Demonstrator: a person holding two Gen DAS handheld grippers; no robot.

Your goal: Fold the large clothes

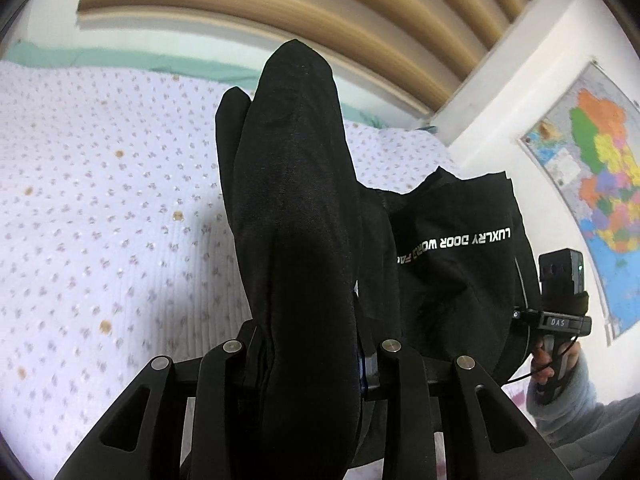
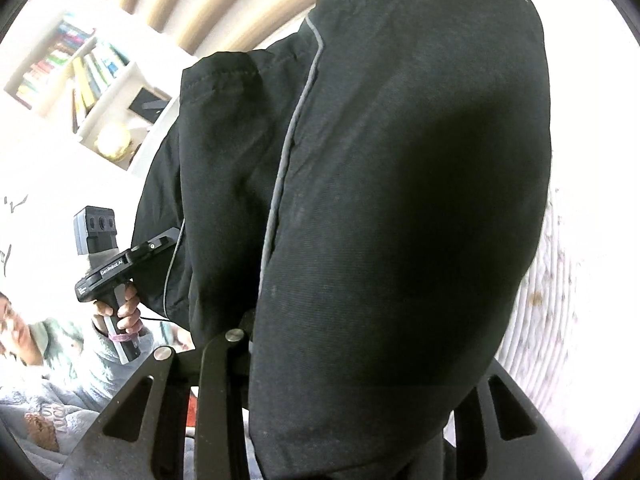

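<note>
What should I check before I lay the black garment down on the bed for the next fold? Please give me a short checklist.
1. Left hand-held gripper closed on the black garment: ok.
2. Right hand-held gripper closed on the garment: ok, cloth fills its jaws.
3. Garment spread flat between both grips: not ok, it hangs bunched and folded over.
4. Bedspread bare where the garment will land: ok on the visible part.
5. Hem lifted clear of the bed: cannot tell, the cloth blocks both views.
6. Printed side facing the wanted way: cannot tell.
</note>
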